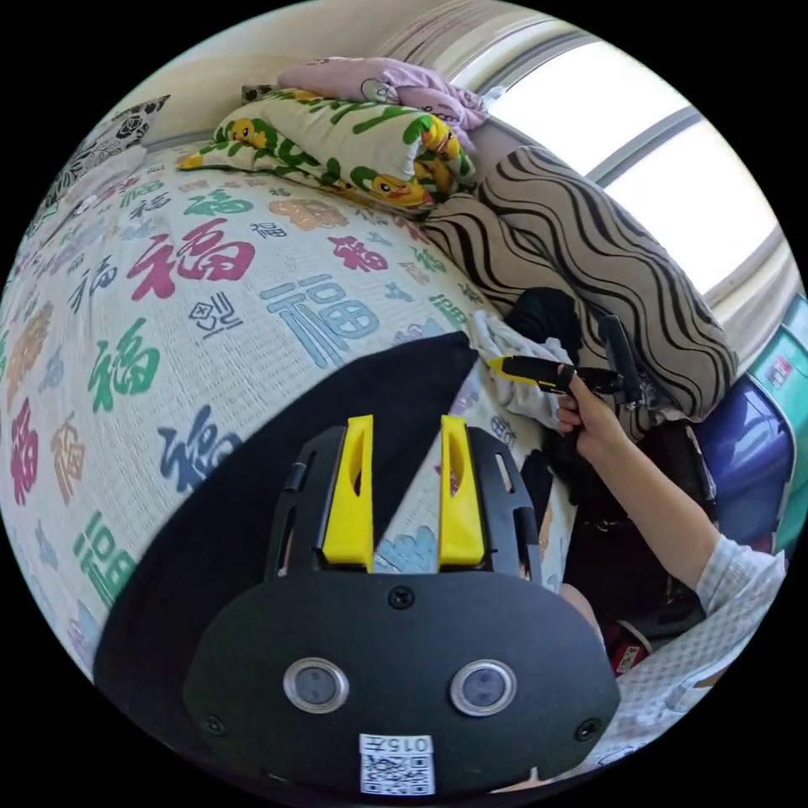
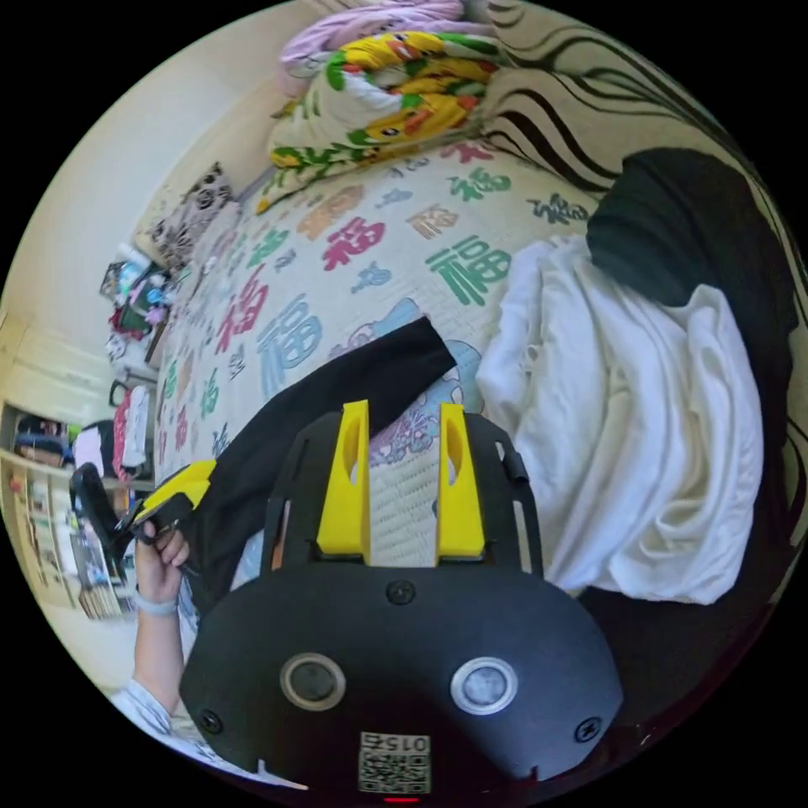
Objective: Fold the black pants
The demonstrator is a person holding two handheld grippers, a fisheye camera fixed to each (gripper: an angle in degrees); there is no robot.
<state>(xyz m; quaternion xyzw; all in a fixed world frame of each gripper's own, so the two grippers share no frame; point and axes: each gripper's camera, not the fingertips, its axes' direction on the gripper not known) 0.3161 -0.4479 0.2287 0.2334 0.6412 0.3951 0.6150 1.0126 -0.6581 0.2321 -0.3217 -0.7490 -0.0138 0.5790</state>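
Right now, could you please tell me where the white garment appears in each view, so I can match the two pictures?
Left gripper view: the white garment lies crumpled right of centre, at the bed's edge beside the striped pillow.
Right gripper view: it spreads large across the right half, beyond the open jaws.
Shared landmark: the duck-print pillow at the top of both views.

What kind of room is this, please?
Most likely a bedroom in a home. A bed with a printed bedspread carries stacked pillows near a bright window, and the black pants lie on it beside white clothes.
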